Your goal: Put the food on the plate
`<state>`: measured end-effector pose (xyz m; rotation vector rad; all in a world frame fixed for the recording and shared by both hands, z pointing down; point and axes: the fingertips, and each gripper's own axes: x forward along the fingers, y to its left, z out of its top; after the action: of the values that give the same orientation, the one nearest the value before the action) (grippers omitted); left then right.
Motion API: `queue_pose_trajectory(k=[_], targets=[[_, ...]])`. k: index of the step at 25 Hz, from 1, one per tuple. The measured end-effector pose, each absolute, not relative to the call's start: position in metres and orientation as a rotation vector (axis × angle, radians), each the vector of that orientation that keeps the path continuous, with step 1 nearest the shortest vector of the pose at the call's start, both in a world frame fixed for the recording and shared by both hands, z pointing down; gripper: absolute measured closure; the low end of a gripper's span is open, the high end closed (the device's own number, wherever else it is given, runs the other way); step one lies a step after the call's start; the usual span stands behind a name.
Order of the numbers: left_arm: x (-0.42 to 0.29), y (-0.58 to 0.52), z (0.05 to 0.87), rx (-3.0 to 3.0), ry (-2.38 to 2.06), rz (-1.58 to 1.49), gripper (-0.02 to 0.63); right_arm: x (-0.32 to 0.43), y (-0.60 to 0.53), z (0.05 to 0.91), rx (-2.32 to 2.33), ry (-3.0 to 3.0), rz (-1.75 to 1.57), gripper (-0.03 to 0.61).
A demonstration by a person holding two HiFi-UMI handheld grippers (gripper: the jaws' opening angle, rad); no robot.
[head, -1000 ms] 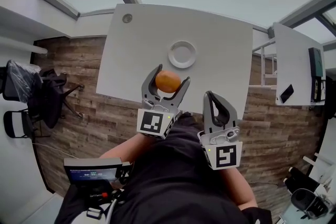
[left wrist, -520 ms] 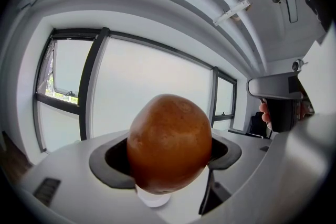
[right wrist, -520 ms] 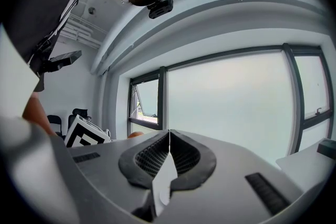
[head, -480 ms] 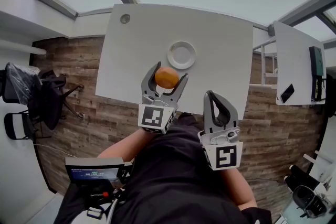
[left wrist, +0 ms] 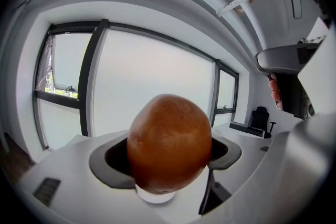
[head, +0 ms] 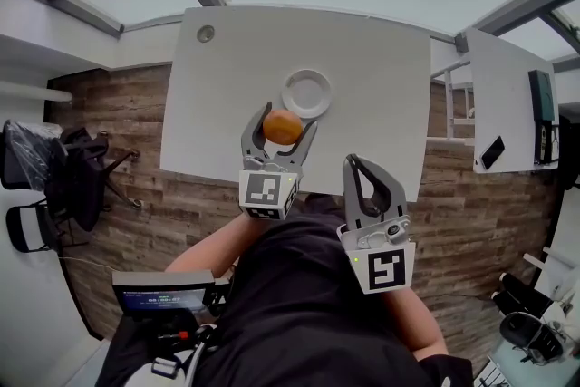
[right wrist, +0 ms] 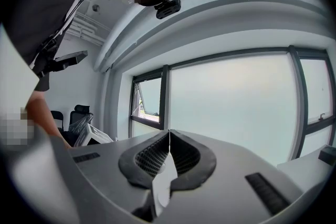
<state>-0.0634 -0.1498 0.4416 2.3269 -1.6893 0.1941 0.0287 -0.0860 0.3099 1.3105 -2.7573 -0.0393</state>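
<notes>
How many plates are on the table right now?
1: the white plate on the table, just beyond the orange held in the left gripper. None looks hidden.

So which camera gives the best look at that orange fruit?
The left gripper view: the orange fruit fills it, close up, clamped between the left gripper's fingers. The head view shows it small, near the plate. The right gripper view doesn't show it.

The left tongs [head: 282, 123] have carried the orange [head: 283, 129] forward over the counter [head: 381, 77], and it now hangs at the plate's [head: 306, 84] near rim, closer than before.
</notes>
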Motion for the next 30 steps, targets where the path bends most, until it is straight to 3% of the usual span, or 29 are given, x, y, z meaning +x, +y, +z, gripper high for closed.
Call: queue_pose_trajectory(k=[30], targets=[[-0.068,-0.173,0.494,2.351,-1.646,0.387,0.241,0.034,-0.082,0.316,1.37,-2.709,0.036,0.571]])
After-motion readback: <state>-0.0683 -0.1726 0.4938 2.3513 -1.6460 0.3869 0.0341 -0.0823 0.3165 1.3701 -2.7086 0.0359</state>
